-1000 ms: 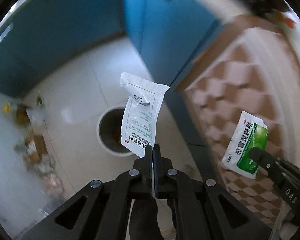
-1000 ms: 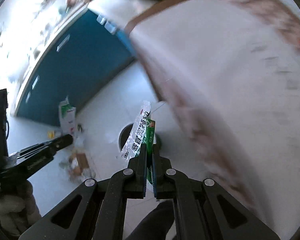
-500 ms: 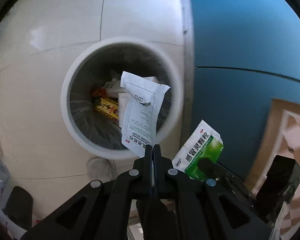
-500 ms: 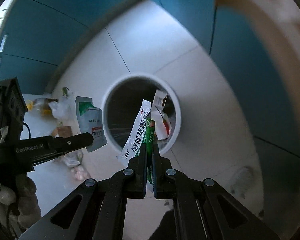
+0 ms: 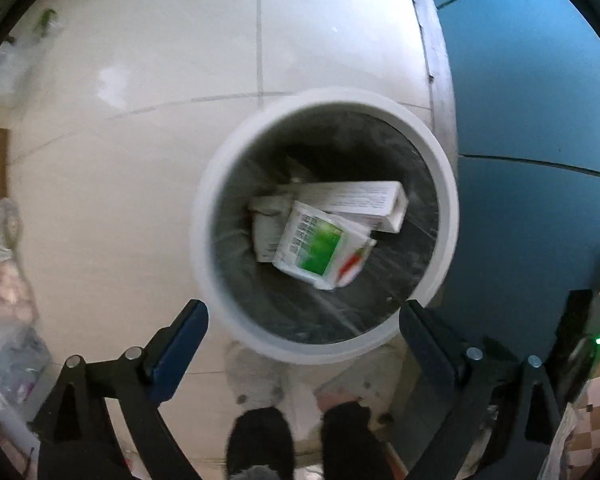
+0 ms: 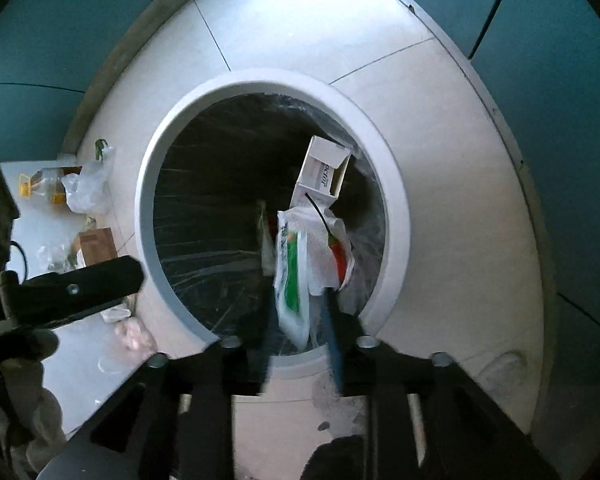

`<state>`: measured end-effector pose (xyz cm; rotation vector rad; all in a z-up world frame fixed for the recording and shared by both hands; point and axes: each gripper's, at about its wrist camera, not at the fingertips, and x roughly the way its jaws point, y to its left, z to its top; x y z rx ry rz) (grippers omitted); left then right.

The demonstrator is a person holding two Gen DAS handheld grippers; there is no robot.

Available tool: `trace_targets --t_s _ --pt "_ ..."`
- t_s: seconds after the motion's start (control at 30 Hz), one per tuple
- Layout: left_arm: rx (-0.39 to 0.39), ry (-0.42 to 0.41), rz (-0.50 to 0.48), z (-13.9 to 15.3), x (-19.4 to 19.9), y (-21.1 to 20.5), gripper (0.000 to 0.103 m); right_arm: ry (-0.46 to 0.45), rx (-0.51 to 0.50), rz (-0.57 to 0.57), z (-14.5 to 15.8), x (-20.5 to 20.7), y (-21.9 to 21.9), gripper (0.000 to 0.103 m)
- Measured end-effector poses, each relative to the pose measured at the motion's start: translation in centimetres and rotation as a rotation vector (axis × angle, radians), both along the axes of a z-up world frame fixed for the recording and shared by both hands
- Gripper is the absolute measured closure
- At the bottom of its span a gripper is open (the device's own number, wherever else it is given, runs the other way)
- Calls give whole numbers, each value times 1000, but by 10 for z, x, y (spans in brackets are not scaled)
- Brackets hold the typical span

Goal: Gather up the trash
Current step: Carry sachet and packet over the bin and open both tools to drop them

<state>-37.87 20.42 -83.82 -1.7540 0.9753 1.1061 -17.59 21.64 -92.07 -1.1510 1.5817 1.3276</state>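
Observation:
A round white trash bin with a dark liner stands on the tiled floor; it also shows in the right wrist view. My left gripper is wide open and empty above its near rim. A green and white sachet lies or falls inside, over a white box. My right gripper is open, jaws parted; the green and white sachet hangs loose between them over the bin. A red chili lies on a white packet.
Blue cabinet doors stand right of the bin. Plastic bags, an oil bottle and a cardboard box lie on the floor at the left. The person's shoes are below the bin.
Both grippers have opened over the bin. The left one has let go of its white sachet, which is gone from its jaws. The right one has released the green sachet.

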Motion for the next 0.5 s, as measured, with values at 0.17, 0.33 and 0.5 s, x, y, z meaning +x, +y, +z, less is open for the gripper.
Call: trace_targets --t_s 0.17,0.33,0.5 --pt "114 230 -74 61 -1 -12 5 -68 44 39 40 -1 -3 22" --pt "191 381 -97 135 2 -34 5 -159 105 99 101 -2 -12 1" --pt "223 393 -68 208 5 -52 5 -196 171 124 186 1 -21 1"
